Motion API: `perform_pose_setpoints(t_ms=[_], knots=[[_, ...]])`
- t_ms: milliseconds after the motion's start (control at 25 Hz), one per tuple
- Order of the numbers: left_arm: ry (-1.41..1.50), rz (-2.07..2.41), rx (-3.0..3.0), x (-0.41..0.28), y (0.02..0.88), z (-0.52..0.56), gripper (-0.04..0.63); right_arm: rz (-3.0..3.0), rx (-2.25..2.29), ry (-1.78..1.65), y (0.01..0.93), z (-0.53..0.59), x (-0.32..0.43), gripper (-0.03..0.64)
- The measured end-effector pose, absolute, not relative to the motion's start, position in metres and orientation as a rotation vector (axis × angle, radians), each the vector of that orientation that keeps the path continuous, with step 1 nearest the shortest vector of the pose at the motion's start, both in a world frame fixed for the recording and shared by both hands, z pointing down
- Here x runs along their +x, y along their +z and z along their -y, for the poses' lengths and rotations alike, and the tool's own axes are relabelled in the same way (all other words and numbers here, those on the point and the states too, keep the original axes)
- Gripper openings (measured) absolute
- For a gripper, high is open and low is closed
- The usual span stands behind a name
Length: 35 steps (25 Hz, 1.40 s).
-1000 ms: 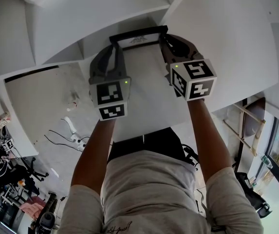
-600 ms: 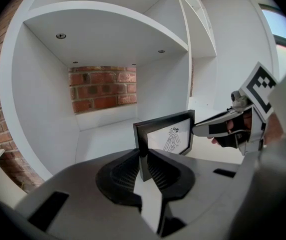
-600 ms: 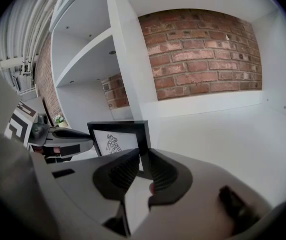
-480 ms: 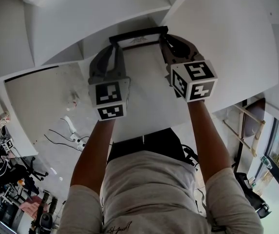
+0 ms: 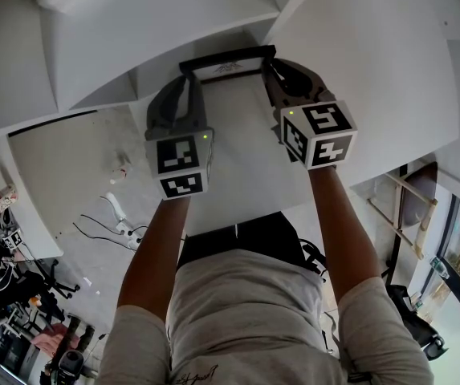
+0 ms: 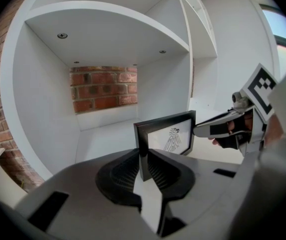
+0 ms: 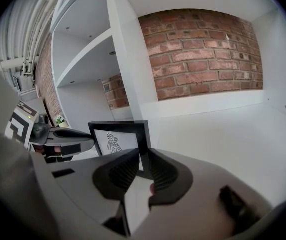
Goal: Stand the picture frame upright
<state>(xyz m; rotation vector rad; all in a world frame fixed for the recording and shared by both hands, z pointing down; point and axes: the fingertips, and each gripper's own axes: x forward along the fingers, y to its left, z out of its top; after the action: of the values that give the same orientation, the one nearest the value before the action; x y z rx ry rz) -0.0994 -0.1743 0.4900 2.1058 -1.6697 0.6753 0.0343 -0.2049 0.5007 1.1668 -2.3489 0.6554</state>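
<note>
No shift: picture frame (image 5: 228, 62) before white shelf divider (image 7: 128, 69)

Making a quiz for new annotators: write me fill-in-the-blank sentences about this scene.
The picture frame has a ___ border.
The left hand-held gripper is shut on its ___ side edge, the right hand-held gripper on the opposite one.
The wall behind the white shelf is ___.
Missing words: black; left; brick.

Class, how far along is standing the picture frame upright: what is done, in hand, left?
Done: the picture frame looks upright in the shelf. In hand: left tongs and right tongs each clamp a side edge. Left: letting go so it stands alone.
</note>
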Motion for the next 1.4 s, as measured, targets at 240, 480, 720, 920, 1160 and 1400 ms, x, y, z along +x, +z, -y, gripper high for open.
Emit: perform_pose_setpoints(t_ms=[240, 480, 720, 920, 1160, 1400], knots=[[0.671, 1.675, 2.101, -0.100, 0.490, 0.174, 0.061, 2.349, 1.168, 0.667, 0.502, 0.204, 0.035, 0.071], [0.656, 1.676, 2.095, -0.102, 0.490, 0.175, 0.063, 2.350, 1.167, 0.656, 0.502, 0.204, 0.034, 0.071], [0.659, 1.661, 2.103, -0.101, 0.490, 0.174, 0.083, 2.356, 1.157, 0.652, 0.501, 0.202, 0.030, 0.075], [0.658, 1.655, 2.107, -0.101, 0.488, 0.173, 0.086, 2.351, 1.157, 0.653, 0.499, 0.201, 0.032, 0.089], [0.661, 1.654, 2.115, -0.102, 0.485, 0.169, 0.086, 2.351, 1.160, 0.651, 0.496, 0.198, 0.033, 0.089], [0.662, 1.655, 2.123, -0.104, 0.477, 0.163, 0.086, 2.352, 1.155, 0.648, 0.490, 0.190, 0.034, 0.089]])
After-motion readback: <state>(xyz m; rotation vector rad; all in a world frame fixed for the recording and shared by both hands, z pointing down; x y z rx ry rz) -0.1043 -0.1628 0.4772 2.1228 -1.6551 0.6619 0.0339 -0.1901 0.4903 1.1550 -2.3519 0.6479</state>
